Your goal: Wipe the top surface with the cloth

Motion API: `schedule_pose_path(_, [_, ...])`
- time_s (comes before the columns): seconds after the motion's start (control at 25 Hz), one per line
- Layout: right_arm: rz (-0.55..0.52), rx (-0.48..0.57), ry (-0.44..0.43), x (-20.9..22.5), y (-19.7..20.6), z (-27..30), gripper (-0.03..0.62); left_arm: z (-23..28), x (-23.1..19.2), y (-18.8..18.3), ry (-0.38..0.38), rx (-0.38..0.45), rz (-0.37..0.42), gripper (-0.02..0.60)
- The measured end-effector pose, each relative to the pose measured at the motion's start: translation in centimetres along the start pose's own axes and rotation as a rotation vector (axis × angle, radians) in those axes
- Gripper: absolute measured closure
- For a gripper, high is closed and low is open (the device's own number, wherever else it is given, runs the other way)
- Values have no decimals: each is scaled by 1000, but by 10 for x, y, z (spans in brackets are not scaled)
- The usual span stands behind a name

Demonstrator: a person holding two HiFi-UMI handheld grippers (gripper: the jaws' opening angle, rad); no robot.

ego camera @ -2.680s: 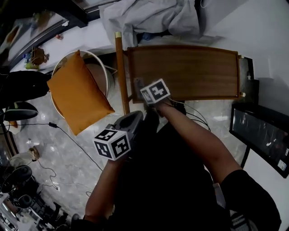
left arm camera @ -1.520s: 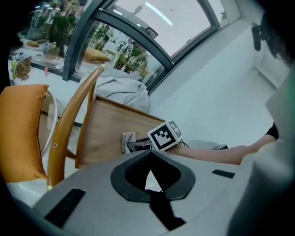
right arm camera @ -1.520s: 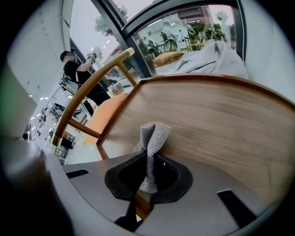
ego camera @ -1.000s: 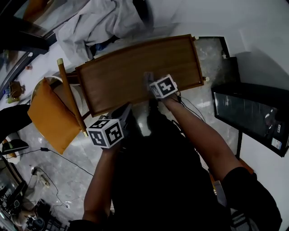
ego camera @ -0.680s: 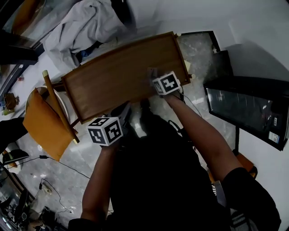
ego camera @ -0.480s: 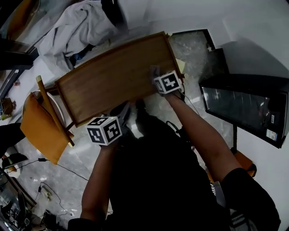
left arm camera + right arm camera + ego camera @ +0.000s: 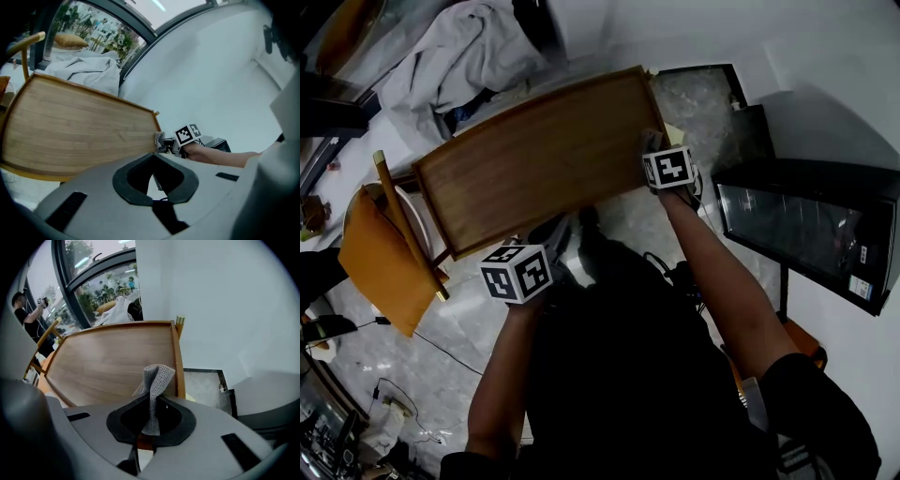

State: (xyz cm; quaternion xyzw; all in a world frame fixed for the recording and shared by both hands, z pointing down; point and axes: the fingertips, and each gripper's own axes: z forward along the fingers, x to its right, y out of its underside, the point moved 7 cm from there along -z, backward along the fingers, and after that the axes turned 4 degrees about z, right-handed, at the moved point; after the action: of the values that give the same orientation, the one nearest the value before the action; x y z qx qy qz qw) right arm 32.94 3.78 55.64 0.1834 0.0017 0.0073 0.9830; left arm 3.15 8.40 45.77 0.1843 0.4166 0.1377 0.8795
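Where right tool (image 7: 150, 416) grips cloth (image 7: 156, 380), wooden top (image 7: 112, 362), white wall (image 7: 211, 301)

Grey left tongs (image 7: 153, 161), black shirt (image 7: 628, 375)

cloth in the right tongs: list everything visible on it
The cloth is a small grey piece with a coarse knitted weave, folded into a narrow strip. The right gripper has its tongs shut on it: the folded top stands up past them, and the tail hangs behind. It is at the right end of the wooden top, by the raised rim. Contact with the wood is unclear.
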Motion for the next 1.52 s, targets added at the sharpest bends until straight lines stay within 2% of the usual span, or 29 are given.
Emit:
schedule_pose_path(0.2, [47,15,66,1,-1,-2,562,-12,-7,-3,-8,20,-11,571])
schedule_pose_path(0.28, [41,50,38,-12,-3,-7,562,-24,-9,-4,-14,39,-21,571])
schedule_pose_path(0.32, [29,78,-10,-28,-4,-9,562,-32,-11,-3,-19,48,-26,571])
schedule_pose_path(0.4, [4,118,-161,-76,-5,-14,562,-52,-19,0,-32,63,-36,571])
schedule_pose_path(0.48, [-8,112,-338,-139,-1,-18,562,-77,-31,6,-50,79,-52,571])
schedule_pose_path(0.56, [-40,78,-474,-203,4,-22,562,-106,-45,16,-68,95,-76,571])
schedule_pose_path(0.68, [-132,40,-594,-294,9,-23,562,-153,-65,32,-97,101,-84,571])
schedule_pose_path(0.88, [-249,-24,-727,-435,27,-15,562,-223,-94,57,-121,109,-74,571])
schedule_pose_path(1.0, [-254,-30,-759,-489,26,-8,562,-253,-113,68,-134,118,-76,571])
schedule_pose_path(1.12, [-280,-49,-732,-516,30,0,562,-278,-127,74,-155,129,-72,571])
schedule_pose_path(1.32, [-297,-63,-691,-527,41,13,562,-298,-142,81,-171,135,-83,571])
schedule_pose_path(1.52, [-337,-40,-678,-527,40,12,562,-290,-140,80,-155,115,-74,571])
